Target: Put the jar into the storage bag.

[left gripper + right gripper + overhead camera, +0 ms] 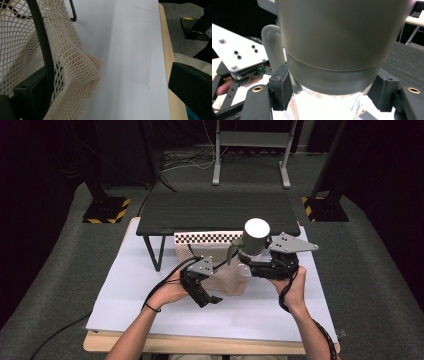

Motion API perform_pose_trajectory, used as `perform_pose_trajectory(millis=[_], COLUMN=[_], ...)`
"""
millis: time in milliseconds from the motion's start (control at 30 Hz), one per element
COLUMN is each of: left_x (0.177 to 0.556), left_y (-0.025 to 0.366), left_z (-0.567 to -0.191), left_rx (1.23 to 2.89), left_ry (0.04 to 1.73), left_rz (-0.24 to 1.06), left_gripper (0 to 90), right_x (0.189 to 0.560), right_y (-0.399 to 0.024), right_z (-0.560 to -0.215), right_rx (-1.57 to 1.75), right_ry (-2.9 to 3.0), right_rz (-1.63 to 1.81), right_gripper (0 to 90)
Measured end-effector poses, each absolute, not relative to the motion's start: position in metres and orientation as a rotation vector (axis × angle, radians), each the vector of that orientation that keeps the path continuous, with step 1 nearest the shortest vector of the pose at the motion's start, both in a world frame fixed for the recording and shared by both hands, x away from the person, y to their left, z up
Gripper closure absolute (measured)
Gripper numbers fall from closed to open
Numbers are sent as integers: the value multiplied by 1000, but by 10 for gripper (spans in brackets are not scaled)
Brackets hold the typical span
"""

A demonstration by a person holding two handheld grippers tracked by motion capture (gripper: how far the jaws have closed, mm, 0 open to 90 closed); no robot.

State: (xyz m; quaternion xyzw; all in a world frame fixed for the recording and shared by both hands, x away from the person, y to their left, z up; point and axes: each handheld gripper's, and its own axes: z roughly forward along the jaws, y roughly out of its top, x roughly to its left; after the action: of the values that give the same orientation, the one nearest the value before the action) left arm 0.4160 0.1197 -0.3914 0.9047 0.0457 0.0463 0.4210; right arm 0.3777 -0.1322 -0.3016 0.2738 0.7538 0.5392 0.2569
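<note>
Above the white surface (280, 315), the right gripper (248, 266) clamps a grey mug (254, 239) over a mesh bag (227, 280), apparently for loading, while the left gripper (210, 299), jaws parted, hooks the mesh to hold it open.

Grey handled mug (255, 237) upright above cream mesh bag (226, 279).

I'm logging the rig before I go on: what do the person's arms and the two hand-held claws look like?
Both forearms are bare, with no sleeves. The left wrist carries a thin dark band. The left claw and the right claw are black, blocky, two-jawed tools, each topped by a grey three-cornered plate with small holes. A black cable trails from the left one. Brass-coloured bushings sit in the right claw's arms.
</note>
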Motion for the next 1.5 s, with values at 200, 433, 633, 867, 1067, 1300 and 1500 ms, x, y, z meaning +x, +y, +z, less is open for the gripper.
perform_pose_trajectory(millis=[200, 433, 633, 867, 1067, 1300, 1500], left_x=[415, 415, 416, 415, 415, 414, 412], left_y=[120, 120, 120, 120, 120, 120, 120], left_z=[-391, -391, -391, -391, -391, -390, -388], left_rx=[2264, 2264, 2265, 2268, 2267, 2263, 2262], left_ry=[110, 109, 106, 103, 97, 96, 83], left_rz=[117, 114, 113, 115, 113, 113, 115], left_gripper=[0, 0, 0, 0, 0, 0, 0], right_x=[385, 395, 401, 409, 413, 418, 425], right_y=[-124, -115, -108, -98, -91, -84, -74], right_z=[-294, -289, -286, -286, -286, -287, -292], right_rx=[737, 740, 739, 742, 740, 745, 750], right_ry=[2043, 2042, 2040, 2050, 2053, 2060, 2076], right_rz=[1461, 1468, 1476, 1479, 1483, 1497, 1497], right_gripper=[301, 301, 301, 301, 302, 301, 301])
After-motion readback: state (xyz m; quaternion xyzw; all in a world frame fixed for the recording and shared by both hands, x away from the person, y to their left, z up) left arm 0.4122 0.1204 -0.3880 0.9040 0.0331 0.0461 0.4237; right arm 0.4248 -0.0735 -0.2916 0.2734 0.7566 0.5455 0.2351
